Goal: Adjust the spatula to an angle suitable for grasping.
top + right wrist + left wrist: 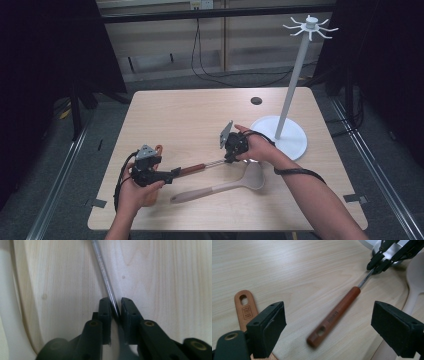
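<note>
A utensil with a reddish-brown wooden handle (192, 169) and a thin metal shaft (101, 262) lies on the light wood table (190, 115). My right gripper (116, 307) is shut on the shaft, with both pads pressed against it. The high view shows that gripper (229, 159) at the shaft's far end, and the left gripper view shows it (378, 265) as well. My left gripper (332, 325) stands open with its jaws wide on either side of the handle (334, 315), not touching it. In the high view the left gripper (175, 172) sits at the handle's near end.
A beige spoon (235, 184) lies just in front of the utensil. A second wooden handle (245, 307) with a hanging hole rests by my left jaw. A white hook stand (300, 65) rises from a round base (287, 137) at the right. A dark hole (256, 100) marks the far tabletop.
</note>
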`<state>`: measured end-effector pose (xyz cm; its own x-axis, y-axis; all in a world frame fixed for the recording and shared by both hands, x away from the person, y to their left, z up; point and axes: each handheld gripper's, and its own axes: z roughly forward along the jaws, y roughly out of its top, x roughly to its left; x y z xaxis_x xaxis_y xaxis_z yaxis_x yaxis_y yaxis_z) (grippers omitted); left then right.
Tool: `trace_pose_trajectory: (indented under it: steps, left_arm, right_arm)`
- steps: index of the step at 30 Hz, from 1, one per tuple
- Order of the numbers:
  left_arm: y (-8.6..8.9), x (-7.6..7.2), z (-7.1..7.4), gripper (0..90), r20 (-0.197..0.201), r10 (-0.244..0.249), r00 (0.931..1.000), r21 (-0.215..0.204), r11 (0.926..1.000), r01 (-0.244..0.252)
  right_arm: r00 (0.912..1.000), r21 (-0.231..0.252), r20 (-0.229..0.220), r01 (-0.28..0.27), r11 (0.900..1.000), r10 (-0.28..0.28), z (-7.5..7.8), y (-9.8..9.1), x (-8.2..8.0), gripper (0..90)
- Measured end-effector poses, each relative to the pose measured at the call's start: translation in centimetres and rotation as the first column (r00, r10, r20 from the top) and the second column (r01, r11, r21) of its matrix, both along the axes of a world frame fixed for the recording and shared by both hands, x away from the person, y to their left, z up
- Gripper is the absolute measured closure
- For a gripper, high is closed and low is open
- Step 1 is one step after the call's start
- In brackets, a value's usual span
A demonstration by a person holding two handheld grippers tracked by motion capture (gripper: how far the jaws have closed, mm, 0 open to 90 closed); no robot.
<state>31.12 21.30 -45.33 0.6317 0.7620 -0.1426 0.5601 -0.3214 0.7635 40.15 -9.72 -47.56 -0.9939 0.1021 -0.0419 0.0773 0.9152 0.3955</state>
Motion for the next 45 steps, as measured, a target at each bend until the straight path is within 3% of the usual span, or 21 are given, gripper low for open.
trace_pose_trajectory:
  steps: [3,5,10,14,15,16,18,20,21,22,23,26,32,34,35,36,37,38,40,41,45]
  left_arm:
    - [0.0,0.1,0.0,12.2,0.002,0.003,1.0,-0.008,1.0,-0.003]
    - [0.0,0.1,0.0,12.2,0.001,0.003,1.0,-0.009,1.0,-0.003]
    - [-0.2,0.1,0.0,12.2,0.004,0.002,1.0,-0.005,1.0,-0.002]
    - [-0.4,0.0,0.0,12.2,0.002,-0.001,1.0,-0.009,1.0,0.001]
    - [-0.4,0.0,-0.1,12.2,0.003,-0.002,1.0,-0.002,1.0,0.002]
    - [-0.4,0.0,-0.1,12.2,0.003,-0.002,1.0,-0.002,1.0,0.002]
    - [-0.5,0.0,-0.2,12.2,0.0,-0.008,1.0,-0.001,1.0,0.008]
    - [-0.8,0.0,-0.2,12.2,-0.001,-0.008,1.0,-0.007,0.9999,0.008]
    - [-0.8,0.0,-0.2,12.2,-0.001,-0.008,1.0,-0.007,0.9999,0.008]
    - [-0.8,0.1,-0.1,12.2,0.001,-0.015,0.9999,0.001,0.9999,0.015]
    - [-1.0,0.1,-0.1,12.2,0.003,-0.017,0.9999,-0.002,0.9999,0.017]
    - [-1.2,0.1,-0.1,12.2,0.006,-0.02,0.9998,-0.005,0.9998,0.02]
    - [-1.6,0.3,-0.2,12.2,0.0,-0.028,0.9996,0.005,0.9996,0.028]
    - [-1.8,0.3,-0.2,12.2,0.002,-0.028,0.9996,0.0,0.9996,0.028]
    - [-1.8,0.3,-0.2,12.2,0.002,-0.028,0.9996,0.0,0.9996,0.028]
    - [-1.8,0.3,-0.2,12.2,0.005,-0.038,0.9993,0.008,0.9992,0.038]
    - [-1.8,0.3,-0.2,12.2,0.005,-0.038,0.9993,0.008,0.9992,0.038]
    - [-2.0,0.3,-0.2,12.2,0.006,-0.034,0.9994,-0.001,0.9994,0.034]
    - [-1.9,0.4,-0.2,12.2,0.007,-0.046,0.9989,0.013,0.9988,0.046]
    - [-1.9,0.4,-0.2,12.2,0.007,-0.046,0.9989,0.013,0.9988,0.046]
    - [-2.2,0.4,-0.2,12.2,0.008,-0.043,0.9991,0.005,0.9991,0.043]
  right_arm:
    - [0.9996,-0.006,0.01,0.026,0.9997,-0.025,0.2,-0.1,0.0,85.1]
    - [0.9995,0.031,0.028,-0.013,0.9994,0.012,0.6,-0.9,0.1,86.1]
    - [0.9957,0.105,0.063,0.061,0.9925,-0.068,1.8,-2.1,0.0,86.2]
    - [0.9844,0.195,0.064,0.149,0.9695,-0.164,3.0,-3.2,-0.3,86.2]
    - [0.9752,0.248,0.065,0.19,0.9501,-0.212,3.4,-3.9,-0.5,86.3]
    - [0.9752,0.248,0.065,0.19,0.9501,-0.212,3.4,-3.9,-0.5,86.3]
    - [0.9666,0.283,0.07,0.218,0.9341,-0.246,3.8,-4.5,-0.7,86.2]
    - [0.9503,0.348,0.071,0.261,0.9006,-0.303,4.3,-5.5,-1.0,86.2]
    - [0.9503,0.348,0.071,0.261,0.9006,-0.303,4.3,-5.5,-1.0,86.2]
    - [0.9438,0.368,0.073,0.275,0.8884,-0.322,4.5,-5.8,-1.1,86.2]
    - [0.9296,0.414,0.07,0.303,0.8582,-0.362,4.9,-6.5,-1.4,86.3]
    - [0.9217,0.445,0.078,0.309,0.8407,-0.38,5.2,-7.0,-1.6,86.3]
    - [0.8862,0.559,0.061,0.351,0.7516,-0.459,5.7,-8.8,-2.6,86.3]
    - [0.8773,0.585,0.052,0.36,0.7264,-0.477,5.6,-9.3,-2.8,86.3]
    - [0.8773,0.585,0.052,0.36,0.7264,-0.477,5.6,-9.3,-2.8,86.3]
    - [0.8672,0.612,0.046,0.368,0.6999,-0.496,5.6,-9.8,-3.1,86.3]
    - [0.8672,0.612,0.046,0.368,0.6999,-0.496,5.6,-9.8,-3.1,86.3]
    - [0.8582,0.645,0.038,0.37,0.6687,-0.512,5.6,-10.3,-3.4,86.3]
    - [0.8474,0.675,0.029,0.375,0.636,-0.53,5.7,-10.7,-3.7,86.3]
    - [0.8474,0.675,0.029,0.375,0.636,-0.53,5.7,-10.7,-3.7,86.3]
    - [0.823,0.728,0.02,0.378,0.5724,-0.568,5.9,-11.5,-4.4,86.3]
